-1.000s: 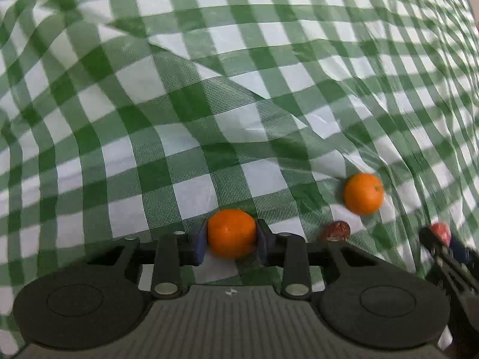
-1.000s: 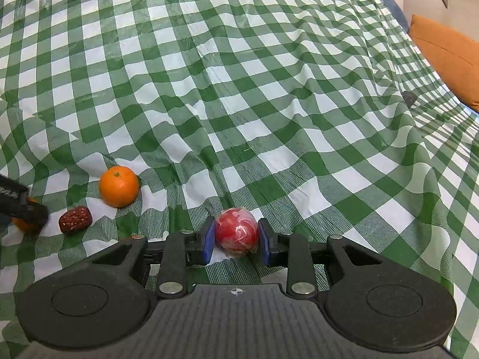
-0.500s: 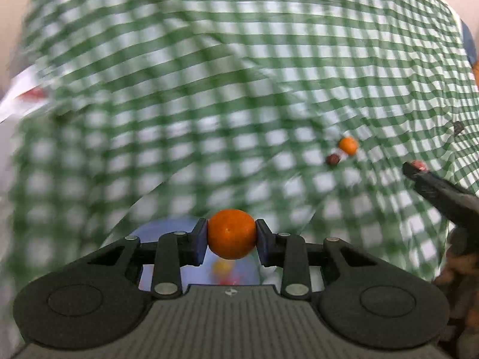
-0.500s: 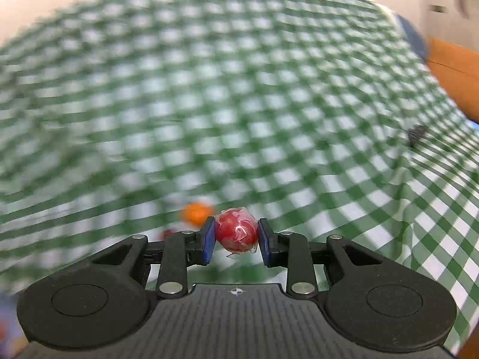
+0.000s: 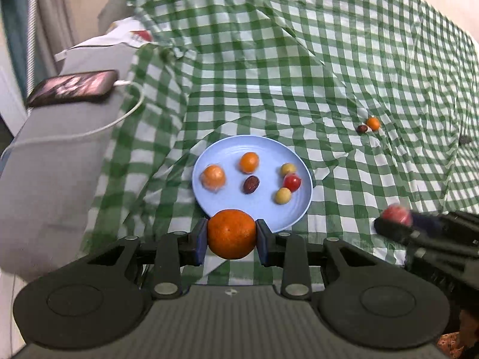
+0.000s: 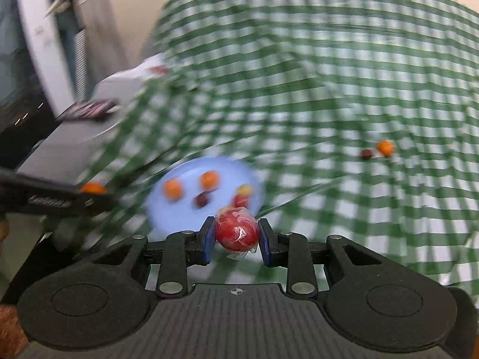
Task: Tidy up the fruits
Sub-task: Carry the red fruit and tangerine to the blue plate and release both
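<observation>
Clamping an orange [image 5: 231, 234] between its blue pads, the left gripper [image 5: 231, 237] hangs above the near rim of a light blue plate [image 5: 227, 206]; the right gripper [image 6: 236, 236] pinches a wrapped red fruit [image 6: 236, 229] just short of that plate; on the plate lie two small oranges, a dark date [image 5: 251, 184], a red fruit and two yellow ones; another small orange [image 5: 373, 123] and a date [image 5: 362, 128] rest touching, well apart on the green checked cloth [image 5: 299, 59]; a phone [image 5: 73, 87] lies on the grey armrest [image 5: 57, 164].

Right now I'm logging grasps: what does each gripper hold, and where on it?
Left gripper clamps a round orange mandarin across its sides. Right gripper clamps a plastic-wrapped red fruit likewise.
</observation>
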`<action>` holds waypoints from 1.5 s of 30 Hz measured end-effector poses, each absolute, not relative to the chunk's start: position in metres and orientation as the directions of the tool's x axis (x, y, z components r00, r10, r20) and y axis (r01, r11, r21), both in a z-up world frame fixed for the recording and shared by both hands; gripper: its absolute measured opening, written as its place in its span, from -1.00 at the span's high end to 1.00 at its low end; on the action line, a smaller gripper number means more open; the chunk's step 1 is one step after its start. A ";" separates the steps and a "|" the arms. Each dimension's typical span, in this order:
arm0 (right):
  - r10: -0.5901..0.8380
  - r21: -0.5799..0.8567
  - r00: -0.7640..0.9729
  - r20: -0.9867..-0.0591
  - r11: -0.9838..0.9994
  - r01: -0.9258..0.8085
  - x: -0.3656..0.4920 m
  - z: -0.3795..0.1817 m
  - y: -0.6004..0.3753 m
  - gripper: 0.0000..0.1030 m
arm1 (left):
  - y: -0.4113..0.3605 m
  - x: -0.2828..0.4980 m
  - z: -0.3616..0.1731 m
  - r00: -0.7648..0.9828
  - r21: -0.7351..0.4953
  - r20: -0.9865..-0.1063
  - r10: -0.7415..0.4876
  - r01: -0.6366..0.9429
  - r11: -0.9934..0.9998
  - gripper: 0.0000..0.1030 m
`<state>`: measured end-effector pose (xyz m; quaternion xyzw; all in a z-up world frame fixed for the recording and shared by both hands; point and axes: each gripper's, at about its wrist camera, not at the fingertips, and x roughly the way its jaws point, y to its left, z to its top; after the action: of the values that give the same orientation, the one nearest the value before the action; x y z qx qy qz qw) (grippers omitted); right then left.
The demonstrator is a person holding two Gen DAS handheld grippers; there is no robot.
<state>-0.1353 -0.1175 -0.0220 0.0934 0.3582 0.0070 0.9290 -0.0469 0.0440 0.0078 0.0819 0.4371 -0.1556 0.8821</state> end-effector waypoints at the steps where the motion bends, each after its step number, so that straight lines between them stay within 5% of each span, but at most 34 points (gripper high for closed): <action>1: 0.088 0.166 0.743 -0.663 0.986 0.032 -0.136 -0.019 -0.109 0.39 | 0.050 -0.050 0.009 0.573 -0.003 -0.793 -0.208 0.338 0.941 0.29; 17: 0.043 0.079 0.762 -0.646 0.997 0.011 -0.150 0.002 -0.090 0.39 | 0.073 -0.067 0.024 0.623 -0.075 -0.733 -0.272 0.324 0.943 0.29; 45: 0.058 0.082 0.715 -0.697 0.997 -0.001 -0.121 -0.019 -0.097 0.39 | 0.059 -0.021 0.011 0.594 -0.059 -0.766 -0.245 0.315 0.947 0.29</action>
<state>-0.1207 -0.0968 -0.0188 0.0377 0.3774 0.0159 0.9252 -0.0211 0.0594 0.0105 0.0415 0.4222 -0.1571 0.8918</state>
